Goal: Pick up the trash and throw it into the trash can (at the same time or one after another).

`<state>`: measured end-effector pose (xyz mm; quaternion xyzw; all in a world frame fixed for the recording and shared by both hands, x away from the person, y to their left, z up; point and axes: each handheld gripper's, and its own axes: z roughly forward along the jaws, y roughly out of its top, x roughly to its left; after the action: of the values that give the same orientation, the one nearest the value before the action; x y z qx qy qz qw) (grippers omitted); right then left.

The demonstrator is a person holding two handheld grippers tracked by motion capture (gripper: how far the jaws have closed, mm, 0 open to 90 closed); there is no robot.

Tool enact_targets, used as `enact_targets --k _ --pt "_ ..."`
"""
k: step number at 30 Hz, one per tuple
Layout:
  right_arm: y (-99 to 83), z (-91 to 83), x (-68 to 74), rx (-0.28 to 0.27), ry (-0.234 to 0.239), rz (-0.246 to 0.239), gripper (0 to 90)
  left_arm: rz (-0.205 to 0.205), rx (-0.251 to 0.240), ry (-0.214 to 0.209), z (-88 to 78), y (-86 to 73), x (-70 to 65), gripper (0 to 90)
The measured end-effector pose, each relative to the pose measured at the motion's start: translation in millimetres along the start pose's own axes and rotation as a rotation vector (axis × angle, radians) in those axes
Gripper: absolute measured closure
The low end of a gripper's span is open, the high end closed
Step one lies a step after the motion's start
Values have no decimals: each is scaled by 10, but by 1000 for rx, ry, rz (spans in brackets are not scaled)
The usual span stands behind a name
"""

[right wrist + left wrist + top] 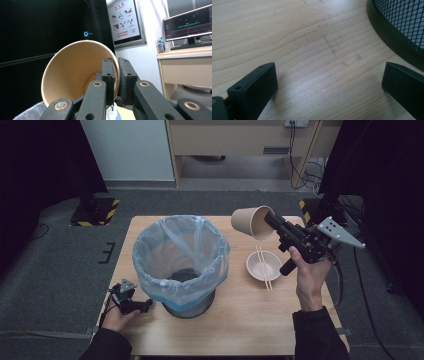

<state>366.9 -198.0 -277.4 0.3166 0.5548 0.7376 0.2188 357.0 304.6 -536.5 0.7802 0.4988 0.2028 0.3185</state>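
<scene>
1. Above the table's (240, 330) far right part, the right gripper (270, 220) holds a brown paper cup (248, 222) in the air, tipped on its side, with the mouth turned toward the gripper.
2. In the right gripper view, the right gripper's (116, 75) two black jaws are pressed together on the paper cup's (72, 72) rim wall: one jaw lies inside the mouth, the other outside (the wall is pinched between them).
3. The cup hangs just beyond the far right edge of the bin's rim, above the tabletop and clear of it.
4. At the centre of the table stands a black mesh waste bin (192, 306) lined with a pale blue plastic bag (180, 255), whose top is folded over the rim.
5. Between the bin and the right edge sits a white bowl (263, 265), with a pair of chopsticks (264, 268) laid across it.
6. At the near left corner, the left gripper (145, 306) rests low at the tabletop, held in the person's left hand (117, 317), with its tips just beside the base of the bin.
7. In the left gripper view, the left gripper's (329, 77) jaws stand wide apart with bare wood between them; the bin's (397, 32) mesh wall and dark base ring appear at the upper right (near the right-hand jaw, contact cannot be told).
</scene>
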Motion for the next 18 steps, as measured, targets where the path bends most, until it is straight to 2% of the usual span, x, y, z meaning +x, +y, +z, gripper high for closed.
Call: enact_targets --k 9,18 --pt "41 220 197 5 52 -9 843 0 0 0 0 0 0 0" --pt "15 469 379 36 93 -18 841 1 0 -1 2 2 0 0"
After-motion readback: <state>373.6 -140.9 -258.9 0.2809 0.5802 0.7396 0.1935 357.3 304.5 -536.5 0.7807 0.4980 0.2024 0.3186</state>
